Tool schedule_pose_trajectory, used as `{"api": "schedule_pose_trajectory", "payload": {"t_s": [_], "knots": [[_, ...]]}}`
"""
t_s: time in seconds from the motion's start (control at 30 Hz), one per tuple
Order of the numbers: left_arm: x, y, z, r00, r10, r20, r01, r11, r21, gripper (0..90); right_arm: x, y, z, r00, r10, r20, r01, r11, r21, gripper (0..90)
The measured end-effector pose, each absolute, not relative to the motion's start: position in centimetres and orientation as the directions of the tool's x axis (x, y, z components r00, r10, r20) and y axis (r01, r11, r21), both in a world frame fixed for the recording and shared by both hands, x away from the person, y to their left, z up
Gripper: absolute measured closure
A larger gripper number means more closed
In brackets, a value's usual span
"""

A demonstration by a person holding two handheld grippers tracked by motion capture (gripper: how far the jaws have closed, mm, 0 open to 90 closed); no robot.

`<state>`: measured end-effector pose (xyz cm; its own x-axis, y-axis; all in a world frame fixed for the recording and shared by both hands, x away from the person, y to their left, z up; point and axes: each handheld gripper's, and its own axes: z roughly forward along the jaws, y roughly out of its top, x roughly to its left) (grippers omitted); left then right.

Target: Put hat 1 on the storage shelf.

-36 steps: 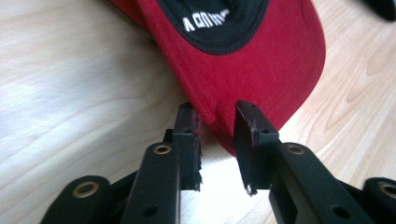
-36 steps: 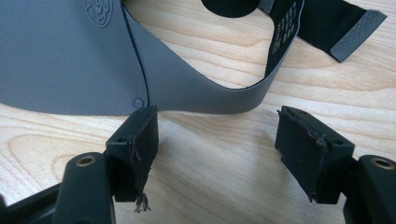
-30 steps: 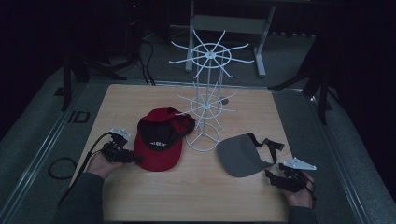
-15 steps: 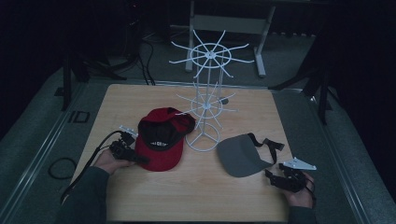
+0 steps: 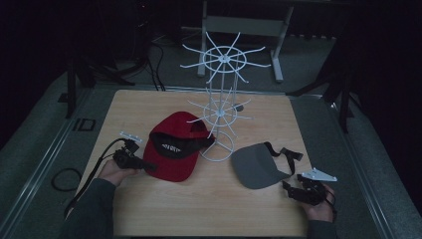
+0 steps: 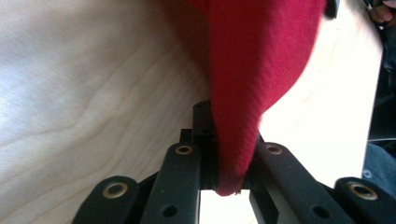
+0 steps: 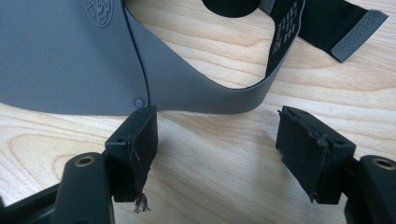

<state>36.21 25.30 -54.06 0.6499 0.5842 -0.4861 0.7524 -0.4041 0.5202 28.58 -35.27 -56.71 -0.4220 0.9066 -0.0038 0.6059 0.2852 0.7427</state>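
Observation:
A red cap (image 5: 171,149) lies on the wooden table (image 5: 209,209), left of the middle. My left gripper (image 5: 149,167) comes in from the left at the cap's near left edge. In the left gripper view its jaws have just been closing, and my left gripper (image 6: 229,182) now pinches the red cap's fabric (image 6: 252,70) between its pads. A grey visor (image 5: 256,164) with a black strap lies at the right. My right gripper (image 5: 288,188) rests just in front of it. My right gripper (image 7: 217,149) stands open on bare wood, its left pad beside the grey visor's band (image 7: 60,56).
A white wire hat rack (image 5: 221,114) with spoked tiers stands behind the two hats at the table's middle, its ring base between them. Cables (image 5: 64,179) trail off the table's left side. Dark floor and stands surround the table.
The left gripper's jaws have closed on the red cap's edge after a small shift toward it. The right gripper and the grey visor have not moved.

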Motion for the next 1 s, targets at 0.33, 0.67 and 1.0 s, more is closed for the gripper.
{"api": "schedule_pose_trajectory", "payload": {"t_s": [0.33,0.67,1.0], "knots": [[35.6,26.7,-53.3,0.620,0.664,-0.418,0.737,-0.310,0.600,86.1,28.6,-35.3,-56.7,-0.422,0.907,-0.004,0.606,0.285,0.743,29.1],[35.4,27.9,-51.9,0.597,0.705,-0.383,0.723,-0.265,0.638,86.1,28.6,-35.3,-56.7,-0.422,0.907,-0.003,0.606,0.284,0.743,29.1],[35.0,28.8,-50.0,0.570,0.758,-0.319,0.693,-0.234,0.682,86.0,28.6,-35.3,-56.7,-0.423,0.906,-0.002,0.606,0.285,0.743,28.8]]}}
